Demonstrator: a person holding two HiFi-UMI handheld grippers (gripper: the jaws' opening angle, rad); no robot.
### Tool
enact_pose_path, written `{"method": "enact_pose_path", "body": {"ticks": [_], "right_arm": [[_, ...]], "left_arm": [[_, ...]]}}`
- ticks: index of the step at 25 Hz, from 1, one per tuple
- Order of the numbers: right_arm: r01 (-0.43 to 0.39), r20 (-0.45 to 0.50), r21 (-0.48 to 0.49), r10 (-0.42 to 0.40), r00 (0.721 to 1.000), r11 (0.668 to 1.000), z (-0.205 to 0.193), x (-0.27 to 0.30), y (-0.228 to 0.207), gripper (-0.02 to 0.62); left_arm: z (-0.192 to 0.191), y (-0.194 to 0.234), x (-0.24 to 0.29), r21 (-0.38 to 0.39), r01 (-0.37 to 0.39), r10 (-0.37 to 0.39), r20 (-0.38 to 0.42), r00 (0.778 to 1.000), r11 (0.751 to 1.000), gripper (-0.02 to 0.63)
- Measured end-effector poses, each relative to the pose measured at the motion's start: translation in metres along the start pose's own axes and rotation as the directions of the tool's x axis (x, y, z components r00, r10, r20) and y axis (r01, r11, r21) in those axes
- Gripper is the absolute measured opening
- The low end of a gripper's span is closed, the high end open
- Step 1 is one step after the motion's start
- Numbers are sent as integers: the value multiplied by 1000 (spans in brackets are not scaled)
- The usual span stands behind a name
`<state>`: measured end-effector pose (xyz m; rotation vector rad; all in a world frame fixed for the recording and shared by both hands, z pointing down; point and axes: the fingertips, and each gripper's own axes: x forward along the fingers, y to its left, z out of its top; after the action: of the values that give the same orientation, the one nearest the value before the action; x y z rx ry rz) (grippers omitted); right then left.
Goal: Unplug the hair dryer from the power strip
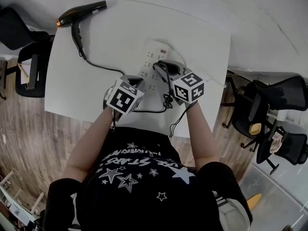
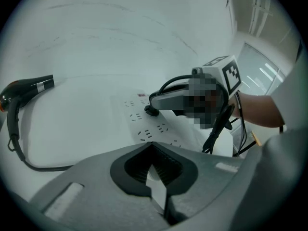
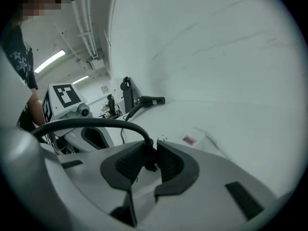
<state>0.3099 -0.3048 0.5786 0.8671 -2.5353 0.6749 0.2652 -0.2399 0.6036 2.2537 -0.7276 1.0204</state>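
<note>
A black hair dryer (image 1: 79, 16) (image 2: 21, 93) (image 3: 149, 100) lies at the far left of the white table (image 1: 86, 85). Its cord (image 1: 106, 69) runs to a white power strip (image 1: 153, 57) (image 2: 144, 124) in the middle. My right gripper (image 1: 166, 69) (image 3: 149, 165) is shut on the black plug (image 2: 152, 111) (image 3: 150, 157), which sits at the strip's sockets; whether it is seated in one is hidden. At the strip's near end my left gripper (image 1: 137, 83) (image 2: 154, 177) points steeply down, its pads close together on the strip's white edge.
Black office chairs stand left (image 1: 29, 57) and right (image 1: 269, 109) of the table on a wood floor. A loose black cable (image 1: 168, 102) hangs from the right gripper over the table's near edge. The strip's red switch (image 3: 188, 140) is at its far end.
</note>
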Motion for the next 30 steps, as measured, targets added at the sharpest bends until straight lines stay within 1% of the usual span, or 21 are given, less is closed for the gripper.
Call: {"method": "enact_pose_path", "body": {"ticks": [1,3,6,7,8,9,10,12,13,14,15,17,19,22,26,30], "right_arm": [[16,-6,-20,-16,1000,1000,0,0,0,78],[51,-40,-118,-57,998,992,1,2,4,77],[77,-100,-291,-110,989,954,1,8,10,77],[75,-115,-330,-119,986,941,0,9,12,76],[70,-124,-346,-119,985,936,0,10,13,77],[63,-123,-335,-110,986,940,0,9,12,77],[58,-113,-300,-96,989,952,0,8,11,77],[52,-74,-202,-68,995,978,0,5,7,77],[47,-54,-164,-57,997,985,0,3,5,77],[42,-43,-147,-49,998,988,0,2,4,77],[38,-43,-153,-45,998,987,0,1,4,77],[37,-69,-208,-52,996,977,0,2,6,75],[44,-93,-267,-71,993,963,0,3,8,74],[62,-102,-324,-101,990,944,1,6,13,74],[73,-114,-349,-120,986,934,1,7,15,72],[85,-98,-349,-126,987,933,2,7,15,71]], "left_arm": [[0,0,0,11,-1,1,-4,1000,1000,6],[0,-1,1,37,-2,3,-12,1000,999,6],[1,-2,2,55,-4,5,-25,1000,998,6],[1,-1,2,53,-6,8,-24,1000,999,6],[1,-1,2,51,-9,10,-21,1000,999,6],[1,-1,2,50,-12,13,-21,1000,999,6],[1,-1,2,52,-15,16,-23,1000,999,6],[1,-1,2,58,-17,18,-25,1000,998,6],[1,-1,2,60,-16,17,-26,1000,998,6],[1,-1,1,61,-14,16,-26,1000,998,6],[1,-1,1,62,-13,15,-27,1000,998,6],[1,-1,1,63,-14,16,-29,999,998,6],[0,-1,2,62,-17,19,-30,999,998,6],[0,-1,1,57,-16,18,-30,999,998,6],[0,-1,1,62,-13,16,-44,999,998,6],[0,-1,2,56,-11,14,-59,998,998,6]]}}
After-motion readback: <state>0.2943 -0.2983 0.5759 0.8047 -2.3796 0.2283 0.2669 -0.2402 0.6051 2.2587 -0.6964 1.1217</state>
